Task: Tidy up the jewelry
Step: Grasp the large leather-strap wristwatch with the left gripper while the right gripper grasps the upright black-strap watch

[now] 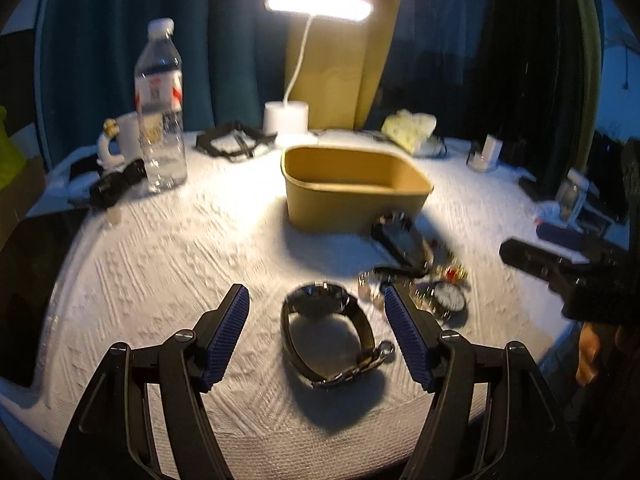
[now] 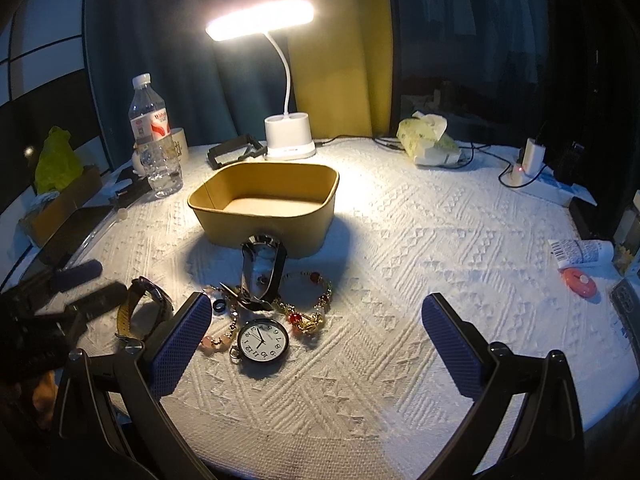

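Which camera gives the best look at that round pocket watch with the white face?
The right wrist view: the pocket watch lies sharp and unobstructed, numerals readable. In the left wrist view it sits blurred at the side, partly behind the left claw.

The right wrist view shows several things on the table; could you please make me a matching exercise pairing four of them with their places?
Things:
1. pocket watch
2. water bottle
3. tan box
4. wristwatch

Places:
A. just in front of the lamp base
B. beside the left claw, at the picture's left
C. nearest the camera in the jewelry cluster, face up
D. left of the box, by a mug

Pairs: 1-C, 2-D, 3-A, 4-B
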